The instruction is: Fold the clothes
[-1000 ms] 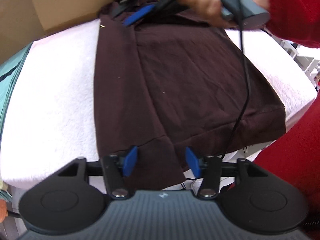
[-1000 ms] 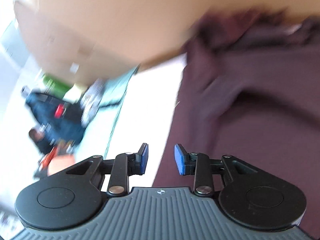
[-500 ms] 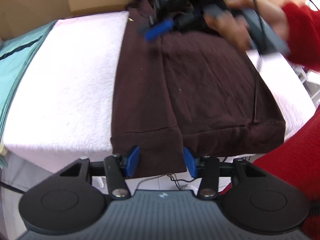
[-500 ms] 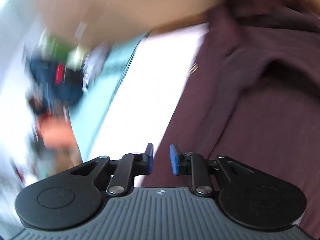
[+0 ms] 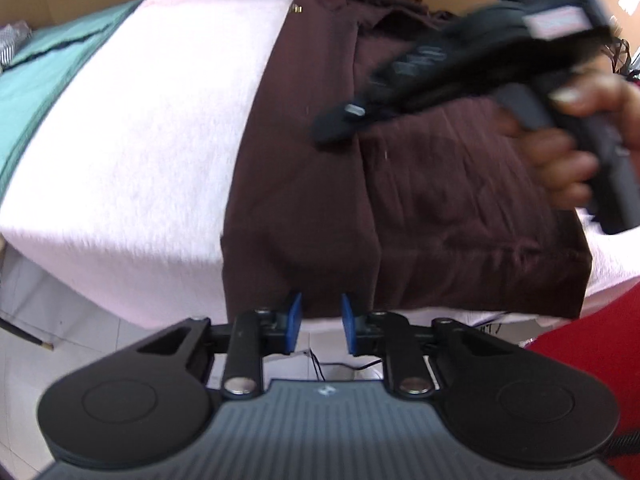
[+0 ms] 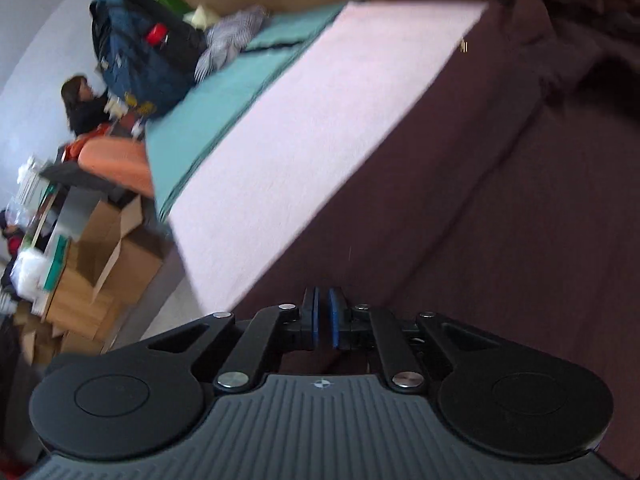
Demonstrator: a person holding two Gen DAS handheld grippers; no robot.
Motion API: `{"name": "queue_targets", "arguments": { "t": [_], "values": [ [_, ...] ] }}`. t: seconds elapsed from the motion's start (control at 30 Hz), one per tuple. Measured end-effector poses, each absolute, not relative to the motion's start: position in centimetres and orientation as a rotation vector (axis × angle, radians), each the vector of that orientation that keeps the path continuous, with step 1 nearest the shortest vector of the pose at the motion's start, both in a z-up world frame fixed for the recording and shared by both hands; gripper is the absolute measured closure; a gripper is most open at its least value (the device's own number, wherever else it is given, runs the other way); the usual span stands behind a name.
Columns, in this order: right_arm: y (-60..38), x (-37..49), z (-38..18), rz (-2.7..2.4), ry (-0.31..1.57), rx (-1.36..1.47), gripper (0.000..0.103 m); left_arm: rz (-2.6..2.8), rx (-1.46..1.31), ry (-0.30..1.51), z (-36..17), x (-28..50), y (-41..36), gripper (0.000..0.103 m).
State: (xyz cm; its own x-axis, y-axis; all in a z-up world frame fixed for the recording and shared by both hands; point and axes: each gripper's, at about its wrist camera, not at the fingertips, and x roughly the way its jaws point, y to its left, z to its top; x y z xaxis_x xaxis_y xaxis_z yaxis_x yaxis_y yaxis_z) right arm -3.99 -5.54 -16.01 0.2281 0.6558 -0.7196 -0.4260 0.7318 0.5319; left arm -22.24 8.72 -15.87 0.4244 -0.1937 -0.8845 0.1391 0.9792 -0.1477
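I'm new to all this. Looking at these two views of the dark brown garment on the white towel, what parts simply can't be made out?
- Left wrist view: the right gripper is motion-blurred, so its jaws cannot be read, and it hides part of the dark brown garment.
- Right wrist view: the garment's right side is cut off by the frame edge.
- Right wrist view: whether fabric sits between the nearly closed blue pads is unclear.

Dark brown garment (image 5: 400,200) lies flat on the white towel (image 5: 140,152) (side folded inward).

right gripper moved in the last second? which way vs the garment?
Yes. The right gripper has come from the brown garment's far collar end toward its middle, nearer the near hem.
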Motion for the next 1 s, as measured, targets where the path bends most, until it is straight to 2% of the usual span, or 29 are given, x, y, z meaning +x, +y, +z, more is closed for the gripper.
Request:
{"name": "queue_targets", "arguments": {
  "t": [0.13, 0.23, 0.33, 0.47, 0.5, 0.53, 0.6, 0.67, 0.73, 0.8, 0.87, 0.9, 0.97, 1.0],
  "values": [
    [-5.8, -6.1, -15.2, 0.748, 1.094, 0.22, 0.09, -0.211, 0.009, 1.145, -16.3, -23.5, 8.8, 0.085],
    [-4.8, -5.4, -14.9, 0.676, 1.041, 0.294, 0.083, -0.241, 0.0, 1.088, -14.7, -23.8, 10.0, 0.084],
    [-3.3, -5.2, -15.6, 0.606, 1.059, 0.317, 0.079, -0.326, 0.049, 1.024, -13.2, -22.9, 10.3, 0.074],
    [-2.9, -7.9, -16.6, 0.556, 1.104, 0.353, 0.079, -0.474, 0.163, 0.996, -14.1, -21.3, 9.5, 0.069],
    [-3.0, -8.8, -16.6, 0.535, 1.094, 0.353, 0.076, -0.51, 0.192, 0.991, -14.5, -21.0, 9.2, 0.064],
    [-3.2, -9.6, -16.6, 0.508, 1.094, 0.35, 0.077, -0.541, 0.208, 0.998, -14.9, -20.9, 9.2, 0.051],
    [-3.5, -11.0, -16.6, 0.447, 1.089, 0.379, 0.077, -0.599, 0.23, 1.021, -15.5, -21.0, 9.4, 0.045],
    [-3.8, -12.3, -16.5, 0.378, 1.073, 0.41, 0.077, -0.657, 0.252, 1.045, -16.1, -21.1, 9.5, 0.045],
    [-4.0, -13.8, -16.3, 0.288, 1.052, 0.423, 0.072, -0.702, 0.281, 1.077, -16.9, -21.2, 9.7, 0.058],
    [-4.4, -15.4, -15.9, 0.2, 1.013, 0.442, 0.071, -0.737, 0.319, 1.089, -16.6, -21.4, 10.1, 0.061],
    [-5.3, -17.0, -15.3, 0.113, 0.968, 0.465, 0.069, -0.782, 0.331, 1.054, -15.1, -21.7, 10.8, 0.061],
    [-6.0, -17.6, -15.0, 0.061, 0.949, 0.476, 0.064, -0.784, 0.32, 1.037, -14.5, -21.0, 11.0, 0.06],
    [-7.7, -18.7, -14.7, -0.051, 0.915, 0.536, 0.063, -0.772, 0.286, 1.003, -13.4, -19.0, 11.3, 0.054],
    [-8.7, -19.2, -14.7, -0.1, 0.9, 0.587, 0.063, -0.766, 0.27, 0.985, -12.8, -18.0, 11.4, 0.048]
  ]
}}
